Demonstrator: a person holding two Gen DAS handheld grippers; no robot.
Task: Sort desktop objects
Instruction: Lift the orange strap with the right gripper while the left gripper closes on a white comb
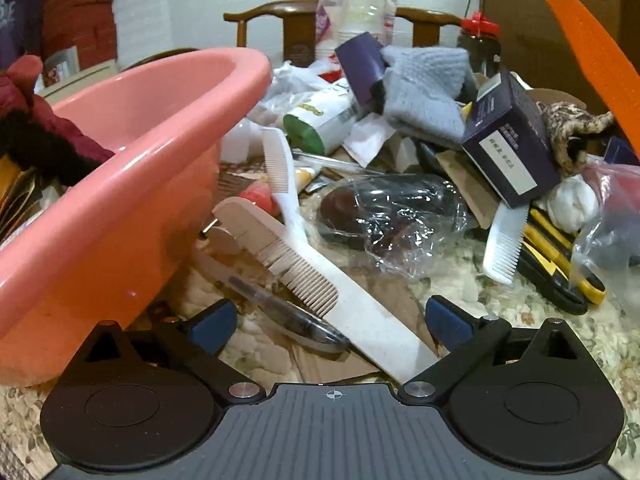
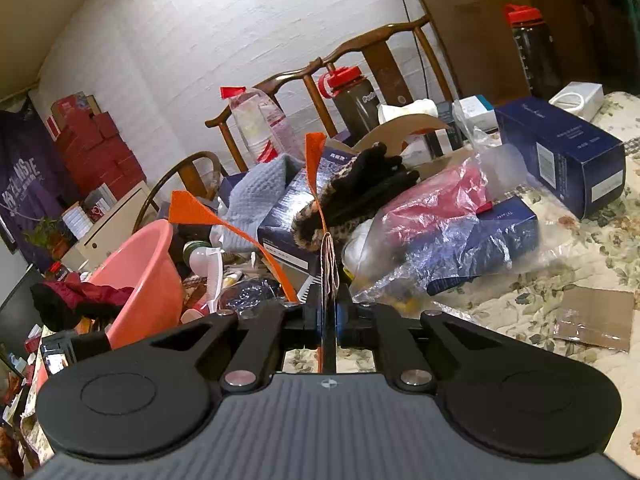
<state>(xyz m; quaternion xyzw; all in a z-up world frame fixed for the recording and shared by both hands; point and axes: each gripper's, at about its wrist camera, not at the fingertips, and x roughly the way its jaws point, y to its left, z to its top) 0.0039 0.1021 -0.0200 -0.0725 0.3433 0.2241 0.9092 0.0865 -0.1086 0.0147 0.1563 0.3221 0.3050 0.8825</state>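
Nearest the left wrist lens: left gripper (image 1: 332,322), blue-padded jaws spread wide, nothing pressed between them. Beige comb (image 1: 304,276) lies diagonally across the gap, its plain handle end reaching down toward the right-hand finger (image 1: 448,322); no pad touches it. Under the comb a clear-barrelled pen (image 1: 280,312) lies on the floral tablecloth (image 1: 520,320). White comb (image 1: 282,176) crosses the beige one's upper end; a second white comb (image 1: 505,240) leans against the dark blue box (image 1: 510,140) further right. Pink basin (image 1: 132,168) stands at left, tilted in view; interior wall seen is bare, and a dark red and black garment (image 1: 44,136) hangs over its far rim. Clear plastic wrap holds a dark rounded object (image 1: 384,216), identity unclear. Grey knit cloth (image 1: 424,88) tops the pile behind. Right wrist view: right gripper (image 2: 329,312) jaws closed on a thin flat item seen edge-on, with orange strips (image 2: 256,240) curling up from it; what the item is cannot be told. Transparent bag (image 2: 436,220) ahead contains red and blue material. Large blue carton (image 2: 560,152) sits at right on the cloth.
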